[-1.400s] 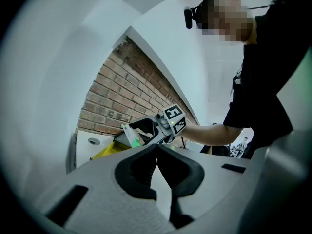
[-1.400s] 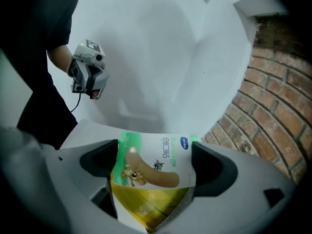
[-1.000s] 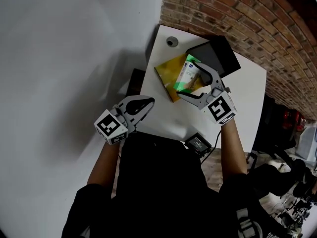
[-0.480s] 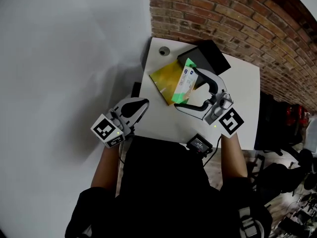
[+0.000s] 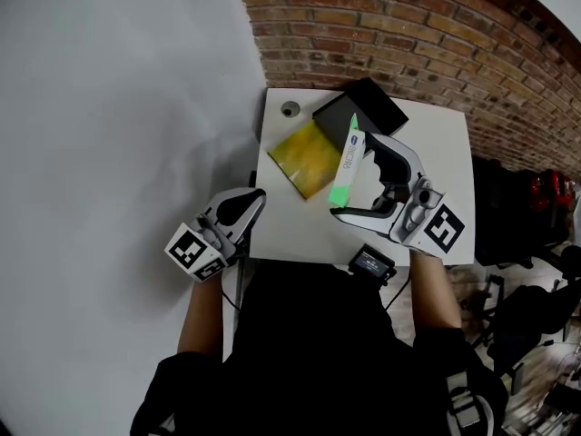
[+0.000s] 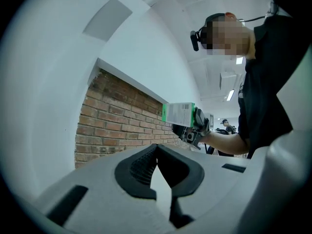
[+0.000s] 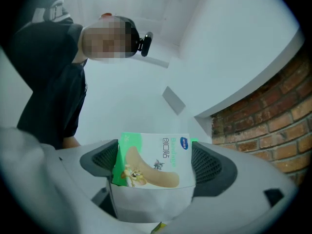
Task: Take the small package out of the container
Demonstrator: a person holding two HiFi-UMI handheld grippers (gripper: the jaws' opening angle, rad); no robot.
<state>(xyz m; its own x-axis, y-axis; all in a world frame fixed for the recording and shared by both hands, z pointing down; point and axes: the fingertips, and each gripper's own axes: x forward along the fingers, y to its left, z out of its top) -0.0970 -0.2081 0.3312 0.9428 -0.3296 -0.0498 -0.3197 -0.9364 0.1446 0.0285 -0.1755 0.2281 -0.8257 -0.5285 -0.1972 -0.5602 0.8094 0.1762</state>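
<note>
Head view: a white tabletop (image 5: 436, 143) filled the upper centre of the frame, with a brick wall (image 5: 408, 25) across the upper right. A flat yellow container (image 5: 304, 157) lay on the tabletop, and a black box (image 5: 360, 109) sat just above and to its right. The right gripper (image 5: 349, 175) held the small package (image 5: 345, 166), a green and white carton turned nearly edge-on, its fingers clamped on the carton. A second ago the package overlapped the yellow container. Now it sat just past the container's right edge, raised and apart from it, so the removal looked essentially done and only setting it down seemed to remain. The left gripper (image 5: 257, 195) hung off the lower left edge of the tabletop, away from both, as before.

Left gripper view: its dark fingers (image 6: 141, 167) were shut against each other in the lower centre of the frame with nothing between them. Far beyond them, at centre right, the package appeared as a small white and green rectangle in front of the brick wall, with the right gripper behind it.

Right gripper view: the package filled the gap at lower centre, its printed face toward the camera. The ribbed fingers (image 7: 100, 160) pressed on its two side edges, a firm grip. The person's dark-sleeved torso filled the upper left of the frame, with brick at the right edge.
</note>
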